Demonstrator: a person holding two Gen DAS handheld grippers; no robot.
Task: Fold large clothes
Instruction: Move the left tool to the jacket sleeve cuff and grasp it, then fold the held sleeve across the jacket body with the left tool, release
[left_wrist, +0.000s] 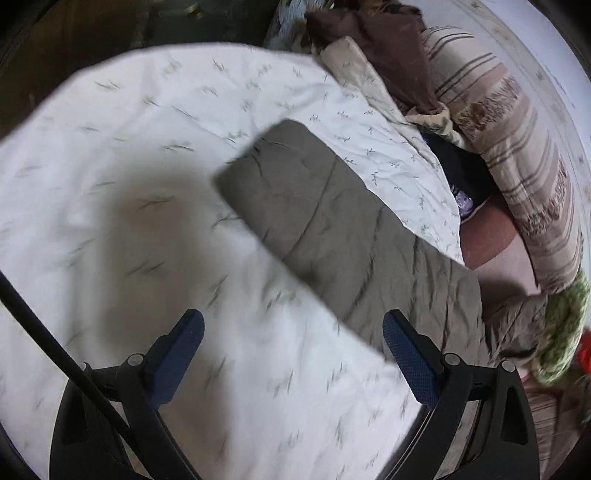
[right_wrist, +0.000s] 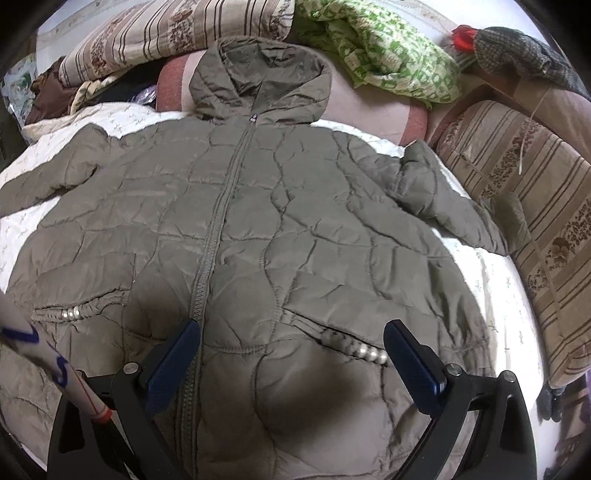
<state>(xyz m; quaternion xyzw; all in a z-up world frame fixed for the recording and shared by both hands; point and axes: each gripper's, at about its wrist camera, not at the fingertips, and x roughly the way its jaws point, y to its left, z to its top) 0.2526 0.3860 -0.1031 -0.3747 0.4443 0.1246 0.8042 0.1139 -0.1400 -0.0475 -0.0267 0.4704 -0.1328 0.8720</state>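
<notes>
An olive quilted hooded jacket (right_wrist: 258, 229) lies face up and zipped on a white patterned sheet (right_wrist: 509, 295), hood toward the pillows, both sleeves spread out. My right gripper (right_wrist: 291, 347) hovers open over the lower front, just right of the zipper, with nothing between its fingers. In the left wrist view one sleeve of the jacket (left_wrist: 317, 218) stretches diagonally across the sheet (left_wrist: 147, 147). My left gripper (left_wrist: 293, 343) is open above the sheet beside that sleeve, its right finger (left_wrist: 406, 354) over the sleeve's edge. This view is motion-blurred.
Striped floral pillows (right_wrist: 524, 192) and a green-and-white cloth (right_wrist: 388, 51) line the bed's far and right sides. Brown and dark clothes (left_wrist: 384, 44) are piled beyond the sheet. A dark cable (left_wrist: 55, 343) crosses the left gripper's view; a white stick (right_wrist: 48, 354) crosses the right's.
</notes>
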